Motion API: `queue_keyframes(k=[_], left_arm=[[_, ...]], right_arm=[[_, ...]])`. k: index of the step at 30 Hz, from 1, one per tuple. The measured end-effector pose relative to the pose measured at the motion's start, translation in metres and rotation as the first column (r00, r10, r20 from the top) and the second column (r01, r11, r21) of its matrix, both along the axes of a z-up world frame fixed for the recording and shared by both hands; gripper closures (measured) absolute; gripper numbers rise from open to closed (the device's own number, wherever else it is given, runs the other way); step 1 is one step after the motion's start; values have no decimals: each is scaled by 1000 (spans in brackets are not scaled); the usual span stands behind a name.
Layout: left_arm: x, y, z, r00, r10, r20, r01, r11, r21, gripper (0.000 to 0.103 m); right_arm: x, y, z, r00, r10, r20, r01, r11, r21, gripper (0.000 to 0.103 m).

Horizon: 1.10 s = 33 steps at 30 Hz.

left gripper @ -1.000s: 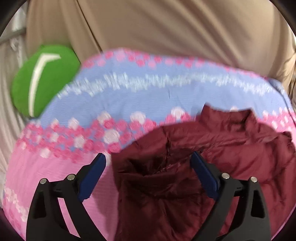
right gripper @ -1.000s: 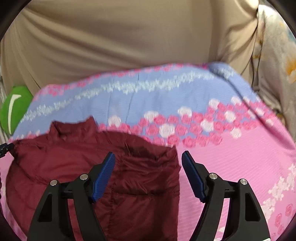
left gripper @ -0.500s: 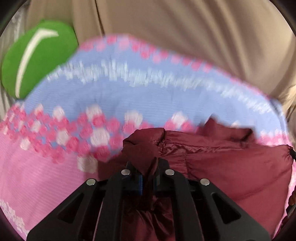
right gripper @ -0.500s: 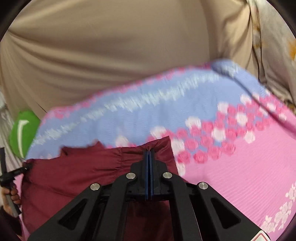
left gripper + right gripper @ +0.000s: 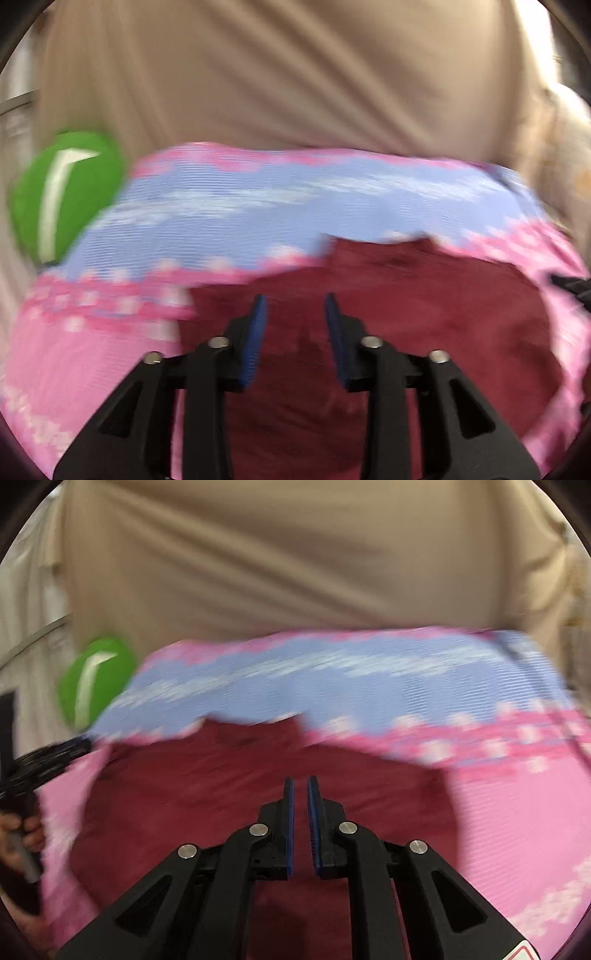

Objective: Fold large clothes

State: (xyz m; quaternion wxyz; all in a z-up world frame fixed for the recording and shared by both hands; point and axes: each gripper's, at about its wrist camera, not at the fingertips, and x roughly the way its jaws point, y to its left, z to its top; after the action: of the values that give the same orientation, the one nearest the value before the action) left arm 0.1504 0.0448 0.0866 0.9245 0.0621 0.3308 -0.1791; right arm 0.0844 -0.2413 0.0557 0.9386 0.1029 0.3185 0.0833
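A dark red padded jacket (image 5: 424, 314) lies flat on a pink and blue flowered bed cover (image 5: 221, 206); it also shows in the right wrist view (image 5: 221, 794). My left gripper (image 5: 294, 306) is above the jacket with its blue pads (image 5: 258, 332) partly apart and nothing between them. My right gripper (image 5: 300, 788) is above the jacket too, its pads only slightly apart and empty. Both views are blurred by motion.
A green cushion (image 5: 59, 192) lies at the bed's far left, also in the right wrist view (image 5: 92, 679). A beige curtain (image 5: 295, 74) hangs behind the bed. The other hand and gripper show at the left edge of the right wrist view (image 5: 22, 805).
Both grippers were shut on jacket folds half a second ago. Now both have let go, the jaws have opened, and the jacket lies flatter on the bed.
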Motion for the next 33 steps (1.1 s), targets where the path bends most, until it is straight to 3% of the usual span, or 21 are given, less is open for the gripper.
queue_keyframes(k=[3, 6, 9, 11, 12, 15, 17, 19, 20, 21, 22, 23, 24, 26, 29, 30, 31, 32, 33], left_arm=[[-23, -41, -33, 977, -165, -137, 166, 986, -3, 65], [-32, -40, -69, 970, -139, -202, 152, 987, 53, 64], [-39, -3, -83, 973, -65, -221, 77, 996, 45, 65], [-40, 24, -86, 977, 4, -215, 9, 998, 59, 65], [-39, 41, -87, 977, 50, -205, -34, 996, 78, 69], [-40, 72, -88, 967, 189, -169, -165, 975, 146, 69], [-36, 87, -80, 961, 218, -172, -198, 972, 123, 69], [-29, 93, -64, 963, 220, -158, -210, 975, 78, 67], [-23, 93, -55, 965, 228, -128, -221, 973, 70, 63], [-13, 90, -45, 966, 244, -84, -238, 969, 71, 49], [-6, 88, -37, 966, 253, -53, -249, 966, 71, 30], [4, 86, -30, 965, 259, -31, -257, 965, 60, 21], [20, 85, -26, 965, 262, -26, -261, 965, 33, 14], [49, 83, -26, 959, 277, -61, -277, 961, 6, 13], [85, 82, -46, 939, 314, -144, -318, 948, -11, 14], [100, 85, -57, 929, 314, -198, -326, 945, -35, 25], [109, 88, -65, 920, 313, -237, -334, 941, -53, 60], [115, 89, -72, 912, 307, -273, -335, 940, -62, 76], [122, 90, -75, 905, 303, -298, -337, 939, -70, 93]], right_arm=[[-10, 63, -27, 971, 225, -76, -222, 974, 48, 92], [-29, 79, -56, 963, 239, -125, -245, 969, -33, 95], [-45, 34, -81, 977, 104, -187, -114, 993, -41, 103], [-66, -22, -94, 977, -9, -213, 19, 999, 44, 103], [-75, -43, -98, 974, -60, -220, 77, 995, 65, 103], [-103, -92, -103, 949, -216, -230, 237, 969, 67, 103], [-111, -107, -99, 929, -286, -236, 302, 953, 34, 103], [-112, -109, -83, 922, -326, -211, 337, 941, 16, 89], [-106, -111, -67, 924, -345, -167, 349, 937, -7, 88], [-106, -113, -58, 927, -349, -137, 350, 937, -14, 84], [-95, -114, -45, 935, -339, -100, 340, 940, -8, 66], [-85, -117, -38, 940, -331, -80, 332, 943, 4, 45], [-67, -121, -30, 941, -334, -53, 336, 942, 14, 40], [-35, -127, -28, 945, -323, -58, 325, 946, 25, 35], [14, -140, -49, 937, -317, -147, 331, 940, 80, 32], [31, -141, -63, 928, -317, -195, 338, 937, 89, 33], [45, -139, -75, 918, -319, -237, 349, 933, 94, 45], [53, -134, -84, 914, -313, -259, 346, 933, 95, 74], [58, -130, -88, 914, -310, -262, 342, 936, 87, 82]])
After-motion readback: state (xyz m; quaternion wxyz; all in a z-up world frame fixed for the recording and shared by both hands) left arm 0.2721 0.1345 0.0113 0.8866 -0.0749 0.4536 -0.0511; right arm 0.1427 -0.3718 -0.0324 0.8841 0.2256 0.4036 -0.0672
